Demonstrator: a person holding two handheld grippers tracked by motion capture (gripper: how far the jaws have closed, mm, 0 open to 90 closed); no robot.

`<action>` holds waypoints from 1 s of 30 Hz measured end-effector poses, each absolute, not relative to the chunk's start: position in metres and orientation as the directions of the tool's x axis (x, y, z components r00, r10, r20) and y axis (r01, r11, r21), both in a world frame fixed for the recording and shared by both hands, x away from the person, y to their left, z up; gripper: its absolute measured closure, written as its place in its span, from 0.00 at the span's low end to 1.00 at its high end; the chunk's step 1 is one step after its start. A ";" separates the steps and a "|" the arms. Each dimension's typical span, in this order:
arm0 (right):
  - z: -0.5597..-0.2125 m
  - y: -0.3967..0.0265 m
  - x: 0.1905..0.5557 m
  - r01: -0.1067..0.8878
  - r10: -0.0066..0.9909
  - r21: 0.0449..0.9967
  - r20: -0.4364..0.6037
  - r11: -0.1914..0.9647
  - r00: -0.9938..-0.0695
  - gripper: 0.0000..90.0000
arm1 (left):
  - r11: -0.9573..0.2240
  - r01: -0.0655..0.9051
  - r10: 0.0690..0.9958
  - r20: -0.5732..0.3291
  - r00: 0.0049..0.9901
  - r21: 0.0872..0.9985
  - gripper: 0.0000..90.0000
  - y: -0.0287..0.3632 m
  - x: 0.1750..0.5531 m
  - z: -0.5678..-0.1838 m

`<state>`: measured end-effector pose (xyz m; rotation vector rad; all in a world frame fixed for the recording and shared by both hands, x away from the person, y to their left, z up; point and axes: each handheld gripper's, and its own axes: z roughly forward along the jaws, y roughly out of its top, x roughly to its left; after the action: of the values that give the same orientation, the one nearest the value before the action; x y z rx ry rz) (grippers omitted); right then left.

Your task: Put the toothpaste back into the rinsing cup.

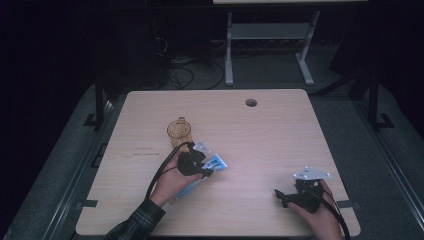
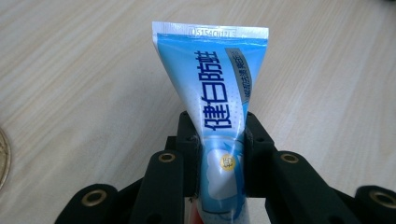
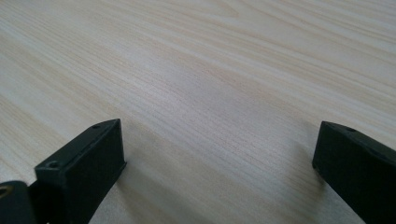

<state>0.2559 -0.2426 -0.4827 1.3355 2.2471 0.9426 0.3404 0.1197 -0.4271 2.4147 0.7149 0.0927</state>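
Observation:
A blue and white toothpaste tube [image 2: 212,84] with dark blue lettering points its crimped end away from me in the left gripper view. My left gripper [image 2: 219,133] is shut on the tube's lower body, both black pads pressing its sides. From above, the left gripper [image 1: 196,164] sits just right of an amber glass cup [image 1: 179,133], with the tube [image 1: 215,163] sticking out to its right. My right gripper [image 1: 281,196] rests near the table's front right. In its own view the right gripper [image 3: 219,149] is open, with bare wood between the jaws.
The light wooden table [image 1: 260,140] has a round cable hole [image 1: 251,103] near its far edge. The cup's rim [image 2: 3,161] shows at the left edge of the left gripper view. Beyond the table stand a white desk frame [image 1: 270,40] and floor cables [image 1: 180,75].

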 end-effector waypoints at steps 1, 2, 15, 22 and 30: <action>-0.483 -0.243 0.256 0.632 0.872 0.701 0.029 0.330 -0.489 0.02 | -0.667 0.469 0.511 -0.103 0.853 0.580 0.81 0.121 0.341 -0.426; -0.483 -0.243 0.256 0.632 0.872 0.701 0.030 0.330 -0.489 0.02 | -0.659 0.469 0.510 -0.110 0.853 0.588 0.81 0.123 0.340 -0.424; -0.483 -0.243 0.256 0.632 0.872 0.701 0.031 0.329 -0.488 0.02 | -0.583 0.430 0.442 -0.175 0.880 0.689 0.82 0.141 0.338 -0.411; -0.483 -0.243 0.256 0.632 0.872 0.702 0.030 0.330 -0.489 0.02 | -0.537 0.400 0.412 -0.183 0.893 0.743 0.82 0.154 0.334 -0.403; -0.483 -0.243 0.256 0.631 0.872 0.701 0.028 0.331 -0.489 0.02 | -0.455 0.371 0.367 -0.209 0.906 0.810 0.81 0.167 0.333 -0.398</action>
<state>0.2557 -0.2427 -0.4827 1.3341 2.2477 0.9426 0.3330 0.1668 -0.3980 2.0851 0.5287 -0.0044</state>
